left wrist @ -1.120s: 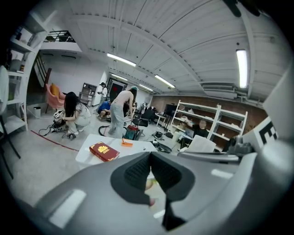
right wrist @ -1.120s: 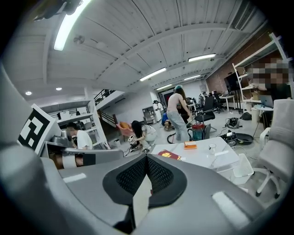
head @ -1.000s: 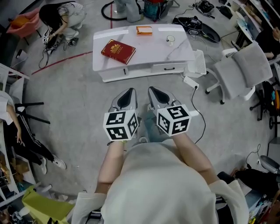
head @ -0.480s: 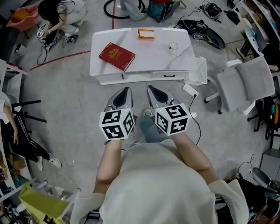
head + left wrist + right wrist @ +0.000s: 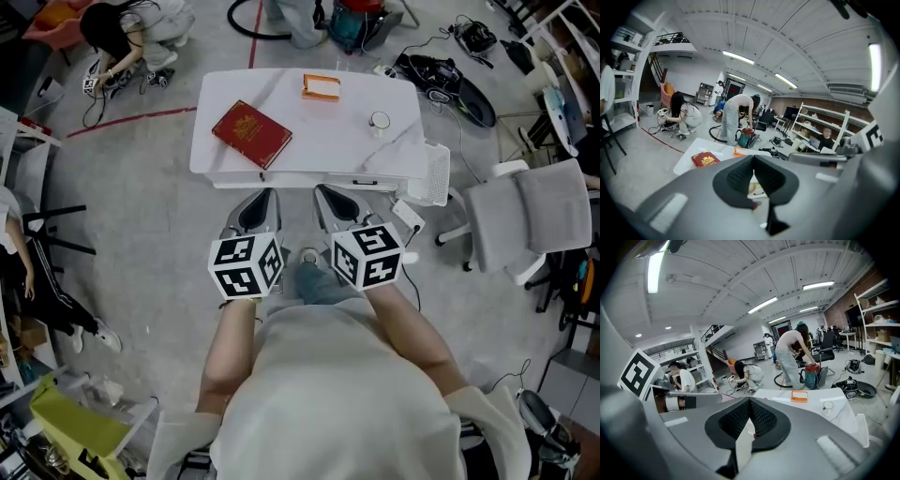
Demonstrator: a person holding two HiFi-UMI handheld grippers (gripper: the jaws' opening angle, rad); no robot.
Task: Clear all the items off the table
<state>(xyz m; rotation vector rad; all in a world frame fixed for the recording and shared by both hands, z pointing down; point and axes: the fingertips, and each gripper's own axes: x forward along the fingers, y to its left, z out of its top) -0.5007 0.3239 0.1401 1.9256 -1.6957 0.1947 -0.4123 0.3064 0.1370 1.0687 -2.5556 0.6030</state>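
Observation:
A white table [image 5: 216,155] stands ahead of me. On it lie a red book [image 5: 251,133] at the left, an orange flat item [image 5: 321,87] at the far edge and a small round pale object [image 5: 379,121] at the right. My left gripper [image 5: 258,202] and right gripper [image 5: 330,199] hover side by side just short of the table's near edge, both shut with nothing between the jaws. The left gripper view has the red book [image 5: 705,159] and the orange item [image 5: 740,151] beyond the left gripper [image 5: 753,164]. The right gripper view has the orange item [image 5: 799,396] and the round object [image 5: 828,405] beyond the right gripper [image 5: 750,404].
A white mesh basket [image 5: 433,173] hangs at the table's right end, with a power strip [image 5: 406,214] on the floor below it. A white office chair [image 5: 534,211] stands to the right. People crouch and bend beyond the table by a red vacuum [image 5: 746,137] and cables.
Both grippers have moved forward together towards the table, which now lies closer and squarer in the head view. Their jaws stay shut.

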